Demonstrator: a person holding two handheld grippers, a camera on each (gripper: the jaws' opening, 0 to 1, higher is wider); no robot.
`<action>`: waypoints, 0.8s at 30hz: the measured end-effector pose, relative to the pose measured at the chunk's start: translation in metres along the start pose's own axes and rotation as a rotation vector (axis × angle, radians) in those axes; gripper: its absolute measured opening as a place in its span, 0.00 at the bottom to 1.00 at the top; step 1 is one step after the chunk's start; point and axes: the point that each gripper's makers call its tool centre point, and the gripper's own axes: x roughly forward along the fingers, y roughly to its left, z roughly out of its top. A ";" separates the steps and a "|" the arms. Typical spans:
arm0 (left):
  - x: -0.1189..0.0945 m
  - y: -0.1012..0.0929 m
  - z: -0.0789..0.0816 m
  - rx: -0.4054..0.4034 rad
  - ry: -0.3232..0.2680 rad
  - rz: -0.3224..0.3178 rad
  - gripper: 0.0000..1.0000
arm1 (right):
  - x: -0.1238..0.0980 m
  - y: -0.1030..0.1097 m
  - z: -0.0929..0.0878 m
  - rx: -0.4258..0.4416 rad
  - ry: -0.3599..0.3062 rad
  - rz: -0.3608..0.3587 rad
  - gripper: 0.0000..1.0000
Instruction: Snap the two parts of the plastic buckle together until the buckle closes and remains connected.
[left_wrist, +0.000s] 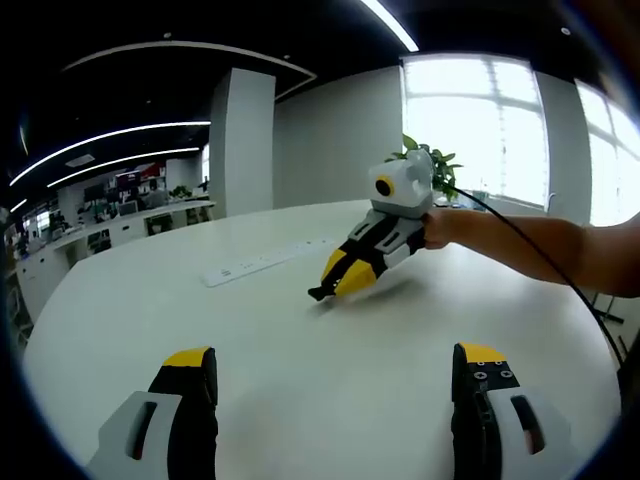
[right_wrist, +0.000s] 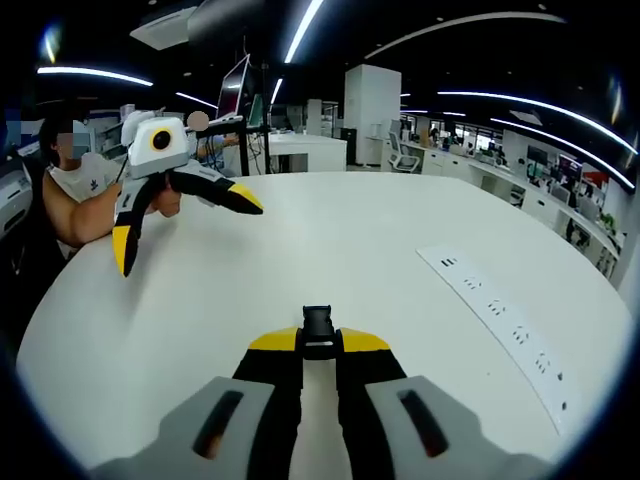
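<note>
So the right gripper (right_wrist: 318, 345), grey body with yellow-tipped black jaws, has its jaws pinched in close on a small black plastic buckle piece (right_wrist: 317, 330) that pokes out just past the tips. It's sitting low over the big round white table (right_wrist: 350, 250). In the left gripper view you can see that same gripper (left_wrist: 330, 288) from across the table, nose angled down with its tips at the tabletop, a person's hand (left_wrist: 437, 228) wrapped around the back and a black cable (left_wrist: 540, 255) trailing off behind along the forearm. From that far I can't make out the buckle piece itself.

The left gripper (left_wrist: 335, 375) has its jaws spread wide with nothing between them, just bare table (left_wrist: 320, 400). In the right gripper view it (right_wrist: 185, 222) hangs above the far left edge of the table, jaws splayed apart, well away from the other one.

A long white power strip (right_wrist: 500, 320) lies flat on the table off to one side; it shows in the left gripper view (left_wrist: 262, 263) too. A green potted plant (left_wrist: 432, 160) sits behind the right gripper near the bright windows (left_wrist: 475, 125).
</note>
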 end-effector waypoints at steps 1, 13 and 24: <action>0.000 0.000 0.000 0.000 -0.001 -0.001 0.99 | 0.000 -0.001 0.000 0.001 0.000 0.000 0.10; 0.000 -0.002 0.003 0.004 -0.006 -0.005 0.99 | 0.003 -0.012 -0.001 0.002 -0.003 -0.013 0.10; 0.000 -0.001 0.002 0.003 -0.004 -0.006 0.99 | 0.008 -0.024 -0.001 0.011 0.003 -0.035 0.10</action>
